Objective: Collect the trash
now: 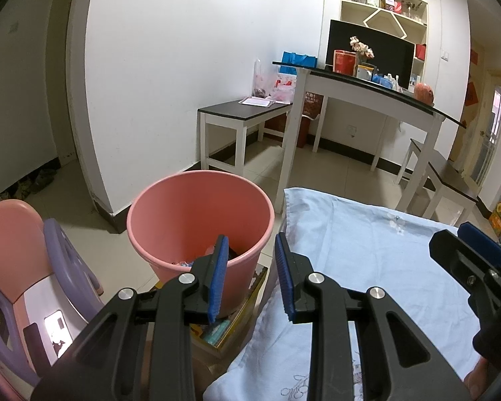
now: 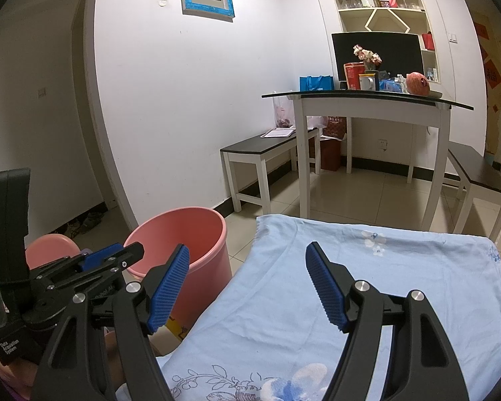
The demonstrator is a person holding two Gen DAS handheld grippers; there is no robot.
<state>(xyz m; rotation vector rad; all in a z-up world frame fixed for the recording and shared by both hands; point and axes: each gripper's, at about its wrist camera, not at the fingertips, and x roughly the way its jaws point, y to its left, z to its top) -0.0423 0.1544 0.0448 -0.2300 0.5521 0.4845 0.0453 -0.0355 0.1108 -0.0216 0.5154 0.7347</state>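
The left gripper (image 1: pixel 252 277) hovers with its fingers parted and empty beside the pink bin (image 1: pixel 200 230), which stands on a box left of the blue cloth (image 1: pixel 367 267) and holds some scraps. The right gripper (image 2: pixel 247 287) is spread wide over the cloth, gripping nothing.

My surface (image 2: pixel 350 284) has a light blue flowery cloth (image 2: pixel 400 267) on it. The pink bin (image 1: pixel 197 220) sits on a box (image 1: pixel 237 320).
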